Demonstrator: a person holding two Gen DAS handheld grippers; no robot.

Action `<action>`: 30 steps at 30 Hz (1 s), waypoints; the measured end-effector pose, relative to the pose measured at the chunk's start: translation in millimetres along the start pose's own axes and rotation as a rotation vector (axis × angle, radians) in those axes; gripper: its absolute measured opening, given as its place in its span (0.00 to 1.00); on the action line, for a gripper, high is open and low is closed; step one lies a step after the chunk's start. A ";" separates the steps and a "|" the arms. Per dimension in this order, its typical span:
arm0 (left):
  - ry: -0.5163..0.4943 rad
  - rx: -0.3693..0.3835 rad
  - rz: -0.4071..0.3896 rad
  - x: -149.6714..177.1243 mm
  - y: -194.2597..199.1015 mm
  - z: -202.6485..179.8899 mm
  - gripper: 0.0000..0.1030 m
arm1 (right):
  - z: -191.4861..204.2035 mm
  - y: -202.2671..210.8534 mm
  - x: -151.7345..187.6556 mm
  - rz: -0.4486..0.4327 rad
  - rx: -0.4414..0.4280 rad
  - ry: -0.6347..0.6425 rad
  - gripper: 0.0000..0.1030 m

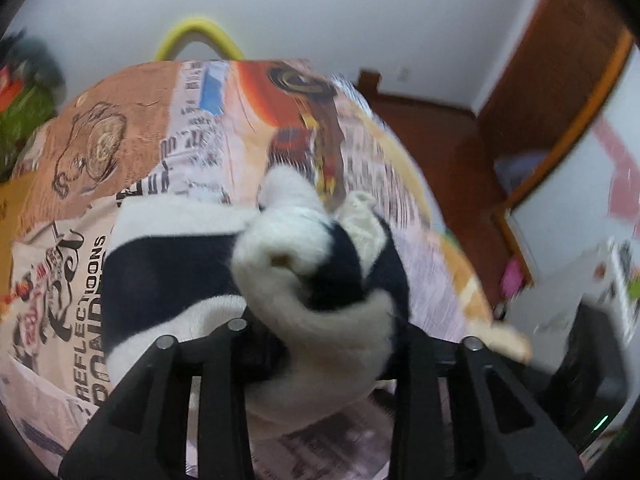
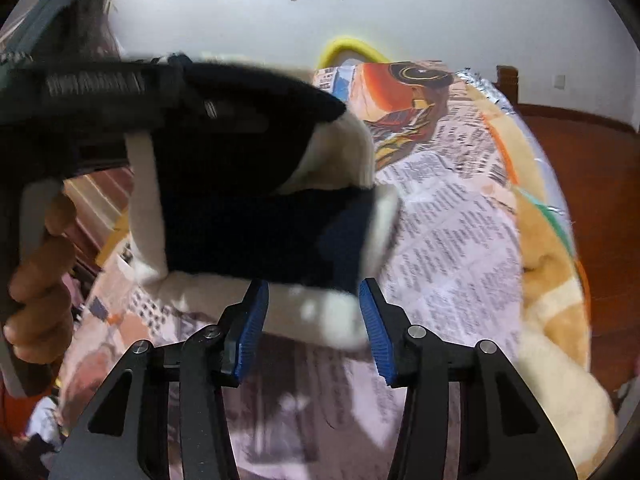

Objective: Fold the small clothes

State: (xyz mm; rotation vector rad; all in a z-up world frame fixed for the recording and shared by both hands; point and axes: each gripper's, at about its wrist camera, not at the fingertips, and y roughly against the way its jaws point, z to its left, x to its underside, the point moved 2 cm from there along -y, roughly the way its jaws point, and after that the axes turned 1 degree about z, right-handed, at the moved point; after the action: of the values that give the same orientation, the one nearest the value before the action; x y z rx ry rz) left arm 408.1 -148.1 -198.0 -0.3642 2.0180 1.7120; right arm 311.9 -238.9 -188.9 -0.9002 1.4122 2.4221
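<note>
Printed blanket (image 2: 460,240) fills the bed, and the striped sweater (image 2: 248,216) hangs above it, bunched at twelve o'clock from the right gripper (image 2: 312,328), blue pads part-open with white hem between them, contact unclear. The left gripper (image 1: 320,344) is buried under fabric, its fingertips hidden; grip impossible to judge. A hand (image 2: 40,280) at nine o'clock, blurred.

1 dark-navy-and-cream striped garment (image 1: 304,280) fills the centre of both views. 2 grippers show: the right gripper (image 2: 316,328) at the lower centre, the left gripper (image 2: 120,92) at the upper left. 1 hand (image 2: 40,280) is at the left edge. 1 printed blanket (image 1: 180,128) lies beneath. 1 yellow curved bar (image 1: 198,30) sits at the upper centre.
</note>
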 end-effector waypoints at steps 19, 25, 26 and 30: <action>0.010 -0.064 -0.131 5.4 66.4 68.1 0.98 | -22.4 -0.7 -27.9 0.000 0.045 0.032 0.44; 0.108 -0.119 0.121 35.7 -23.1 128.7 0.99 | -33.3 -37.3 -54.9 0.048 0.113 0.086 0.49; 0.126 -0.097 0.127 40.7 -29.0 132.1 1.00 | -35.5 -42.6 -58.9 0.050 0.101 0.085 0.49; 0.206 0.013 0.102 52.9 -38.6 145.4 1.00 | -39.2 -54.9 -73.3 0.038 0.091 0.100 0.49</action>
State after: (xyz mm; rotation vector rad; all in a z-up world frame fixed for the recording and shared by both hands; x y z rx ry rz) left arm 407.3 -8.1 -274.5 -0.4563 2.2276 1.7851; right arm 410.9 -233.5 -199.2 -0.9938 1.5745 2.3482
